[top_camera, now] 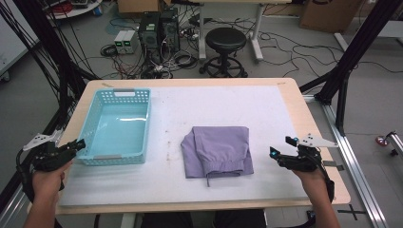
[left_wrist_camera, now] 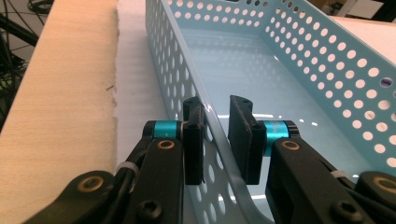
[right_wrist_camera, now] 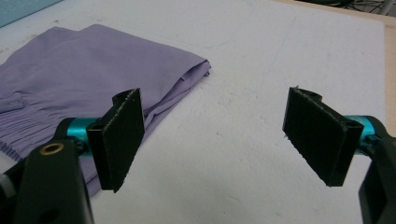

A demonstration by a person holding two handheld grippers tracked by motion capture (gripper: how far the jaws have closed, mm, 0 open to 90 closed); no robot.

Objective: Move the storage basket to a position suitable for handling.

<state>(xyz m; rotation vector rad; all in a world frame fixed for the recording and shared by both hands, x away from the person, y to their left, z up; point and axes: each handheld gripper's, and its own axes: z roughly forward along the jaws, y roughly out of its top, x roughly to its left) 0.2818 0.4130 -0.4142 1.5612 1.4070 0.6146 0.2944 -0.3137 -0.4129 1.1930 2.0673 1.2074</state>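
Basket (top_camera: 116, 126): pale blue plastic, rectangular, walls pierced with round holes, a grey handle strip at each short end; it stood empty on the left part of the surface (top_camera: 285, 109).
Basket handling: judged light and stiff, smooth and likely slippery; the thin wall would flex a little under a pinch. Best hold judged to be the rim or a handle strip.
Left tool (left_wrist_camera: 216, 140): its jaws straddled the basket's near wall, one pad outside and one inside, with a gap visible on the inner side; narrowed but not seen clamped.
Garment (top_camera: 217, 151): lilac cloth, folded to a rough rectangle, gathered waistband and a cord at the near edge; it lay at the centre of the surface, well apart from the basket.
Garment handling: judged soft, limp and light; it would sag and unfold if lifted by one corner. Best hold judged at the thick folded edge.
Right tool (right_wrist_camera: 212, 140): released, jaws spread wide with nothing between them, just beside the garment's right edge.
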